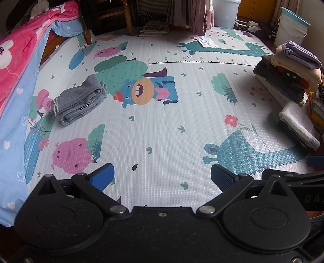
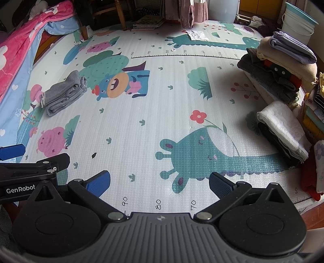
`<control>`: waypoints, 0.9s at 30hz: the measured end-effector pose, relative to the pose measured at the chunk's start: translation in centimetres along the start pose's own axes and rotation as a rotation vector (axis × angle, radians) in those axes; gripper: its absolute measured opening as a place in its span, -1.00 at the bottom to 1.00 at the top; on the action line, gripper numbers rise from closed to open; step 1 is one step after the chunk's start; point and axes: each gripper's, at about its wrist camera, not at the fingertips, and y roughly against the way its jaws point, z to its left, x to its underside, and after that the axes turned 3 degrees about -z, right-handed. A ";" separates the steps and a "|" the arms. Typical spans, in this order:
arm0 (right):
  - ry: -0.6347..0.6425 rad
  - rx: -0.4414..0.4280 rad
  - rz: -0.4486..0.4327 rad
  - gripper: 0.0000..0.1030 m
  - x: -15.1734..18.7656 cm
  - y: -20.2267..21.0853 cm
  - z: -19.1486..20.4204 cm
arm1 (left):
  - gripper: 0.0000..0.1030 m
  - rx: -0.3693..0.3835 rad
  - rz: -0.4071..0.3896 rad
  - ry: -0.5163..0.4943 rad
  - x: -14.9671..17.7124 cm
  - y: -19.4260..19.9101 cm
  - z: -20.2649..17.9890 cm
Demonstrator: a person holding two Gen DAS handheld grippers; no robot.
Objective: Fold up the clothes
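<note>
A folded grey garment (image 1: 80,100) (image 2: 62,93) lies on the cartoon play mat (image 1: 162,129) (image 2: 154,113) at the left. At the right edge, folded clothes are piled in a stack (image 1: 291,76) (image 2: 283,68) with a purple piece on top; a white folded piece (image 1: 297,123) (image 2: 283,125) lies on dark ones in front of it. My left gripper (image 1: 162,177) hovers open over the mat's near part, nothing between its blue pads. My right gripper (image 2: 160,180) is open too, beside the left one, whose body shows at the left edge of the right wrist view.
A pink and blue quilt (image 1: 18,66) (image 2: 18,52) hangs along the left side. A white bucket (image 1: 291,26) (image 2: 299,20) stands at the far right corner. Wooden chair legs (image 1: 127,18), a stack of books (image 1: 156,28) and curtains sit at the far edge. A crumpled paper (image 1: 205,41) lies on the mat.
</note>
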 end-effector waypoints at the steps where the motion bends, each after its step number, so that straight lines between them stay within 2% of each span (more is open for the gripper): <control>1: 0.000 0.000 0.001 1.00 0.0 0.0 0.0 | 0.99 0.000 0.001 0.000 0.0 0.0 0.0; 27: 0.001 -0.004 0.007 1.00 0.3 -0.5 0.2 | 0.99 -0.004 0.023 0.008 0.2 -0.5 0.3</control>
